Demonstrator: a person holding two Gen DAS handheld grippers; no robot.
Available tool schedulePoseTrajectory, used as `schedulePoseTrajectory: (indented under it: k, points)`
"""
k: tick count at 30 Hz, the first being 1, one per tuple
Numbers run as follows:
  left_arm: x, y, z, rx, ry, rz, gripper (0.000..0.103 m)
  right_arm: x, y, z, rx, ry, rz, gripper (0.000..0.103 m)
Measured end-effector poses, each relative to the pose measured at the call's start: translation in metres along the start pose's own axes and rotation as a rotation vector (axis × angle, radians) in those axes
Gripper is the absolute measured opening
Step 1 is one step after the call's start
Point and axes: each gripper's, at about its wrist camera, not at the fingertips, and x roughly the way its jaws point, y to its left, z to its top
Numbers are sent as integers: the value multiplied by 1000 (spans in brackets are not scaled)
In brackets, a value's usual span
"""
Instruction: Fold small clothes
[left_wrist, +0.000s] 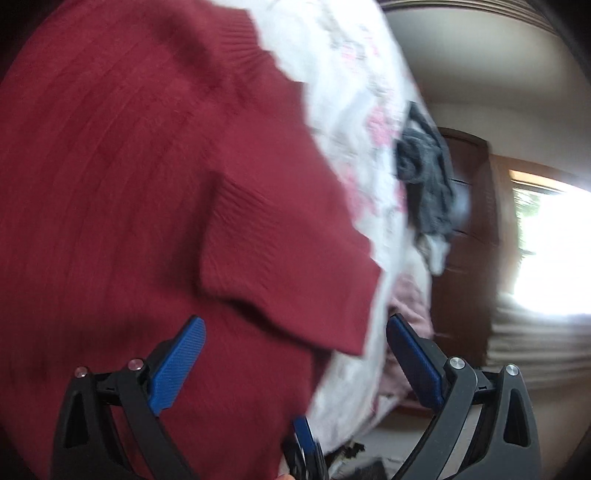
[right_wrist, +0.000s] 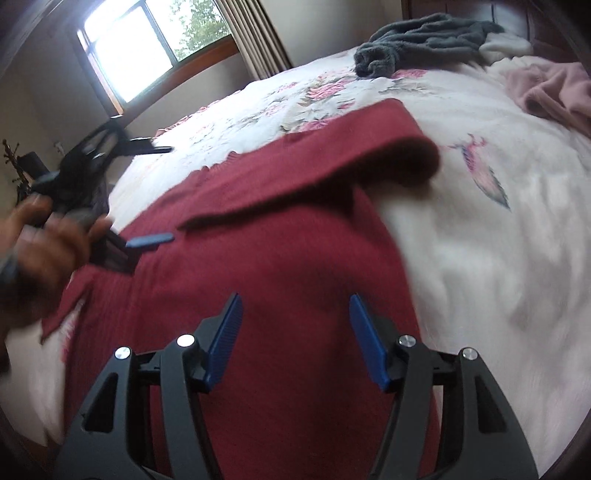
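Looking across the bed (right_wrist: 480, 258), we see its white quilt printed with pink flowers filling most of the right wrist view, with a dark wooden headboard at the far end. Next in size is the red sweater (right_wrist: 280, 266), a ribbed knit spread flat on the near part of the bed, close to the near edge. One sleeve (right_wrist: 332, 162) is folded across the body, its cuff end curling up off the quilt. In the left wrist view the sweater (left_wrist: 129, 184) fills the left of the frame, with the ribbed cuff (left_wrist: 288, 266) lying over the body.

At the far end of the bed, by the headboard, we see a grey garment (right_wrist: 424, 40) in a heap, touching something white beside it. A pink garment (right_wrist: 554, 88) lies crumpled toward the far right edge. Both are well apart from the sweater.

Our left hand-held gripper (left_wrist: 295, 332) hangs over the sweater with its blue pads (left_wrist: 177, 365) spread wide and nothing between them. In the right wrist view it (right_wrist: 110, 184) shows blurred at the bed's left edge, held by a hand (right_wrist: 44, 251).

Our right hand-held gripper (right_wrist: 295, 306) hovers over the body of the sweater, jaws apart, empty. Whether its pads (right_wrist: 225, 343) touch the knit we cannot tell.
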Motion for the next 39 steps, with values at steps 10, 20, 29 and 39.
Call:
schedulePoseTrajectory:
  k: [10, 20, 29, 39]
  points:
    - [17, -17, 23, 91, -8, 203, 41, 13, -5, 0, 43, 14, 8, 62]
    - [-34, -70, 37, 246, -42, 162, 10, 19, -4, 1, 45, 17, 6, 62]
    - [-148, -126, 58, 436, -200, 199, 9, 20, -4, 1, 44, 20, 1, 62]
    - [-179, -42, 92, 370, -245, 336, 8, 23, -5, 2, 38, 23, -5, 62]
